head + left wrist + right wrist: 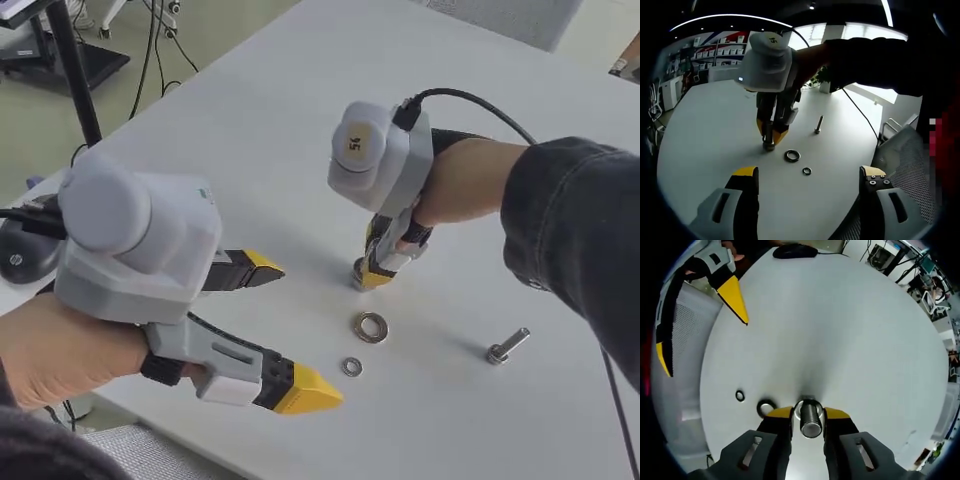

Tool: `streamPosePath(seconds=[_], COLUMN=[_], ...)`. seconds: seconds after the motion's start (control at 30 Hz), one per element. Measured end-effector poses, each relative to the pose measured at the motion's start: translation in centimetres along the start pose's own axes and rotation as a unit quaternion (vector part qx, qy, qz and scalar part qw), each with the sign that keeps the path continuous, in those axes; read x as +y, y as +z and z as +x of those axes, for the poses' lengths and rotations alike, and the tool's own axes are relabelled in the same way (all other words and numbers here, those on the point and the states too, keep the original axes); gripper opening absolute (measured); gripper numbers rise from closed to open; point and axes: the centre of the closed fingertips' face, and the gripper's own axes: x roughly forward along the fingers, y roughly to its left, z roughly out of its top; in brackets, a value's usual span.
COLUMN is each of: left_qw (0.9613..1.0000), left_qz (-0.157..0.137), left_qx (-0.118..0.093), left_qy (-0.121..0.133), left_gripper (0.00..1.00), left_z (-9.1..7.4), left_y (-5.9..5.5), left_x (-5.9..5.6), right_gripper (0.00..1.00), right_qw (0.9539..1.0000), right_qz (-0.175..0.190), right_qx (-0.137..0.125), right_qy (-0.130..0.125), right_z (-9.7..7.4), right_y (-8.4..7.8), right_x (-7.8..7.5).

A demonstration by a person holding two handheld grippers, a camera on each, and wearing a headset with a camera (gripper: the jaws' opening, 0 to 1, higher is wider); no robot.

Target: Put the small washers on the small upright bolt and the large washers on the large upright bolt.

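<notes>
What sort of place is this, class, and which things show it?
Likely an office or lab workroom: a large white table, a black computer mouse on it, a grey mesh office chair beside it, and wall shelves stacked with boxes.

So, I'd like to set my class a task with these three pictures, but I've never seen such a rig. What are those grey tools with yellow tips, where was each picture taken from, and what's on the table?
There is no robot here. A person holds a hand tool, called a gripper, in each hand, and each has two yellow-tipped fingers. The head view comes from a camera on the person's head, looking down at the white table. The two round pictures come from cameras riding on the grippers and looking along their fingers.

The left gripper is open and holds nothing. The right gripper is shut on the large bolt and holds it upright, its lower end at the table. Close by lie a large washer and a small washer. Further off, a smaller bolt lies on its side.
</notes>
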Motion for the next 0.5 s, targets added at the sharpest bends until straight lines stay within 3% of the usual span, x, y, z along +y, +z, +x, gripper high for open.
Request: streamPosePath(seconds=[0.5], left_qw=[1.0000], left_qz=[-0.002], left_qx=[0.003], left_qy=[-0.001], left_gripper=[0.82], left_z=[-0.03], left_y=[-0.26], left_x=[-0.10], right_gripper=[0.25], right_qw=[1.0000], right_qz=[0.003], right_qx=[0.002], right_qy=[0.005], right_z=[0.64], right_y=[-0.59], right_x=[0.25])
